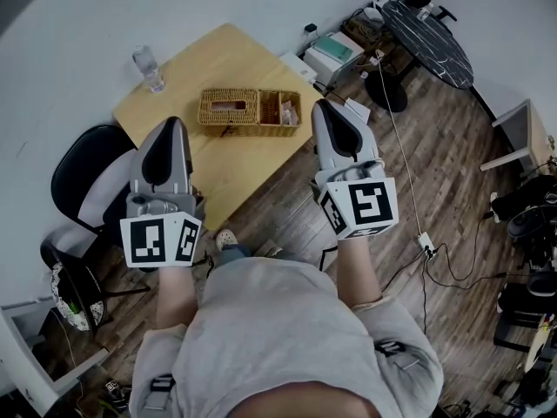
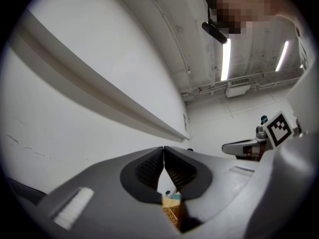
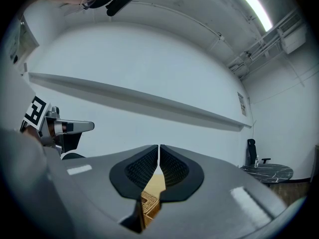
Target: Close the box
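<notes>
Facing wicker box (image 1: 250, 110), apparently open, left gripper (image 1: 171, 123), right gripper (image 1: 323, 105), jaws together

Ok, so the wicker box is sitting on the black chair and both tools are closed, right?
No. The wicker box sits on the wooden table, not on the black chair, as the head view shows. The rest stands: the left tool and the right tool are both closed.

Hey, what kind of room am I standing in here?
Probably an office or lab workspace: a wooden table holding a wicker box, a black office chair beside it, and cables trailing across the wood floor.
</notes>
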The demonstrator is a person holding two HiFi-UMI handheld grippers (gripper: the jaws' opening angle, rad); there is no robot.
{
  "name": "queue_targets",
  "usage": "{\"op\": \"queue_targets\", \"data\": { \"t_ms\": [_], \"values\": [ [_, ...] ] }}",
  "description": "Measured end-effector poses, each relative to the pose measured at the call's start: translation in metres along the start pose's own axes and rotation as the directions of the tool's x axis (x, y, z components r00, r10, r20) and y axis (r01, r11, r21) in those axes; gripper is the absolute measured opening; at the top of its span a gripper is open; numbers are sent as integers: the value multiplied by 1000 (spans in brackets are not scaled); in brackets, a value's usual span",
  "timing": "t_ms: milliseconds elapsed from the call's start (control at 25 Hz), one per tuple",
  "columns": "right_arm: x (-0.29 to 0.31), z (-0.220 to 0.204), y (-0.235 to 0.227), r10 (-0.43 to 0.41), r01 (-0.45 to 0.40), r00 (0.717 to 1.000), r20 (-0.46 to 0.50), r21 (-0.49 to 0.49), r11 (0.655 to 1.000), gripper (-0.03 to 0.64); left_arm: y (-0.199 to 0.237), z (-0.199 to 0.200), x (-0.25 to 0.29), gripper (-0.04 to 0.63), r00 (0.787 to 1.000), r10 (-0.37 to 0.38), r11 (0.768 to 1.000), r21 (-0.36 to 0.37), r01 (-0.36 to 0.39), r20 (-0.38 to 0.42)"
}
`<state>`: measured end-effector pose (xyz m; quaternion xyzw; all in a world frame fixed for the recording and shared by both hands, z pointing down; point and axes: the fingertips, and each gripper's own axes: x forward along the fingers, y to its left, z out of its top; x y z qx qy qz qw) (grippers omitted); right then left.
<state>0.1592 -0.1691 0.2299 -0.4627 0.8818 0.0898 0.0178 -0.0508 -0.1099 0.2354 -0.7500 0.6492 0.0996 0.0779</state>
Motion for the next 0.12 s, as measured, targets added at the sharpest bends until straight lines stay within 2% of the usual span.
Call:
{"op": "queue_targets", "data": {
  "t_ms": [120],
  "values": [
    [-2, 2, 1, 1, -1, 1000, 2, -5, 1000, 15, -1, 0, -2, 60, 1000, 0, 1000, 2, 0, 0]
  ]
}}
